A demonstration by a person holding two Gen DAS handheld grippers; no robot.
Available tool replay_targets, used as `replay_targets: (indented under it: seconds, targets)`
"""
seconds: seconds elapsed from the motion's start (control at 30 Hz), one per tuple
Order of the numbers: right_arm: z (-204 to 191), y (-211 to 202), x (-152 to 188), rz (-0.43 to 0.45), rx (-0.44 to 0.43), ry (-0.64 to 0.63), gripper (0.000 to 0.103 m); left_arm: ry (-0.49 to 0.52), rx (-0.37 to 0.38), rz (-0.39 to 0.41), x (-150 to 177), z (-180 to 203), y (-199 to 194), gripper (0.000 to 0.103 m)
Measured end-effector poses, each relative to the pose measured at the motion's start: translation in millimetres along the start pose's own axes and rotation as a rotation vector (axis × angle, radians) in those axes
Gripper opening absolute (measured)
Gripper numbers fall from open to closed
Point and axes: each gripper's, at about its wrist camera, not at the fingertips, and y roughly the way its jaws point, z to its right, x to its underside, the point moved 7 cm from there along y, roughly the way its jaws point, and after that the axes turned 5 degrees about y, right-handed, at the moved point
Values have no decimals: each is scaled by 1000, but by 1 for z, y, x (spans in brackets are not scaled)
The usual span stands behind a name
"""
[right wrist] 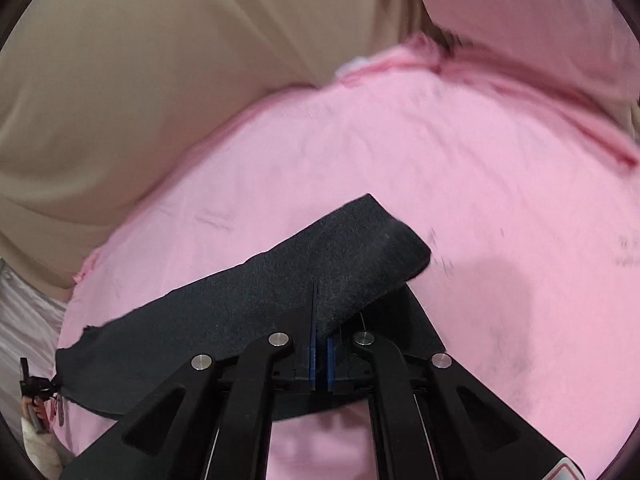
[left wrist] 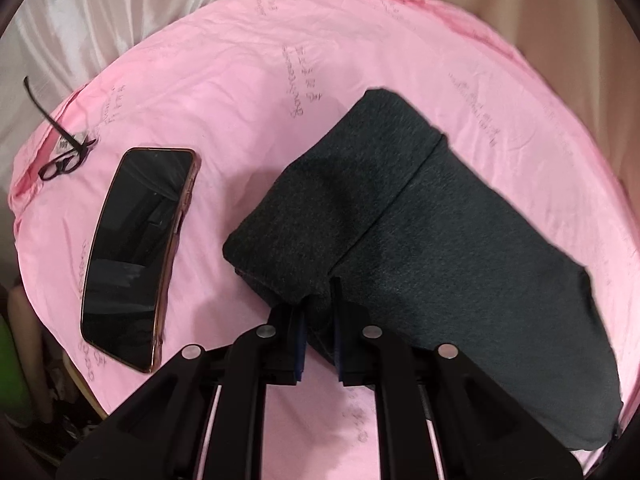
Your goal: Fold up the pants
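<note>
Dark grey pants [left wrist: 432,216] lie partly folded on a pink sheet [left wrist: 240,92]. A folded layer overlaps the far left part. My left gripper [left wrist: 318,312] is shut on the near corner of the pants, with fabric bunched between its blue pads. In the right wrist view the pants [right wrist: 280,288] drape across the fingers, lifted a little above the pink sheet [right wrist: 480,184]. My right gripper [right wrist: 320,320] is shut on their edge, with cloth pinched between the pads.
A black phone [left wrist: 136,252] lies screen up on the sheet left of the pants. Black glasses [left wrist: 60,152] lie at the far left edge. Beige fabric [right wrist: 140,80] and white cloth [left wrist: 100,20] lie beyond the sheet.
</note>
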Motion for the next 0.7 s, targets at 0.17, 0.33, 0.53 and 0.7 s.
replay_targets:
  seconds: [0.17, 0.33, 0.53, 0.7]
  targets:
    - [-9, -18, -1, 59, -6, -23, 2, 41, -21, 10, -1, -2, -7, 12]
    - [6, -12, 8, 30, 50, -1, 9, 113, -76, 50, 8, 3, -1, 18]
    - [14, -81, 12, 213, 262, -26, 42, 121, -342, 237, 28, -8, -71, 54]
    - [-85, -91, 13, 255, 8, -176, 36, 168, -174, 362, 29, 52, -120, 54]
